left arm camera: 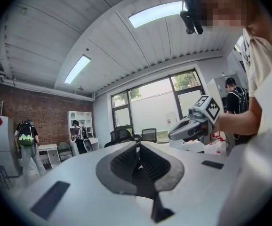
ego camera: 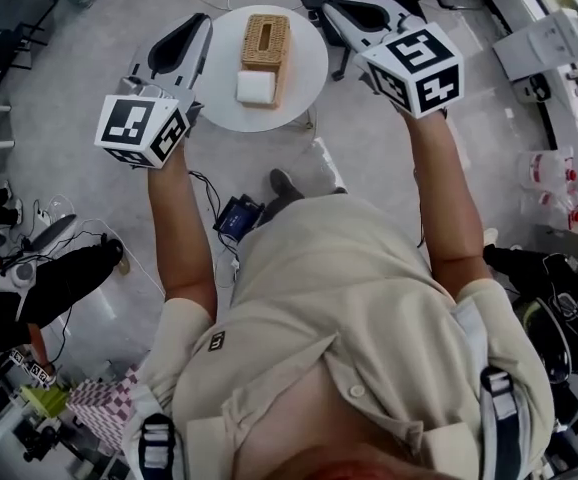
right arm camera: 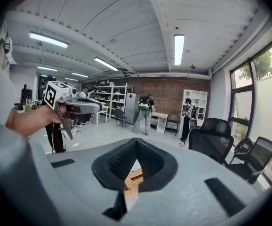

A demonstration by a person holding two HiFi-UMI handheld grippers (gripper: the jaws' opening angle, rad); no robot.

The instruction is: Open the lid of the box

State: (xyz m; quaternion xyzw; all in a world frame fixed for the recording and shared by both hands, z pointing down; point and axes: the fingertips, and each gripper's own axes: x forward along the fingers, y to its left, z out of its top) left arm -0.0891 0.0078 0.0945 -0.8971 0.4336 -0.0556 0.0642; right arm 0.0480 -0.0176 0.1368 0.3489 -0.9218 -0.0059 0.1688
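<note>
While left claw (ego camera: 201,22) and right claw (ego camera: 329,10) are pressed together, the box (ego camera: 266,40) lies between.

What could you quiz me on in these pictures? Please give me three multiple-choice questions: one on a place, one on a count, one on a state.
1. Where does the woven box stand?
A. on the floor
B. on the round table
C. on a chair

2. How many things lie on that table?
A. two
B. four
C. none

3. How do the right gripper's jaws stand?
A. wide apart
B. clamped on the box
C. together, with nothing between them

Answers:
1. B: the head view shows the box on the white tabletop.
2. A: only the box and a white square block beside it lie there.
3. C: the right gripper view shows the jaws meeting at their tips, with nothing between them.
</note>
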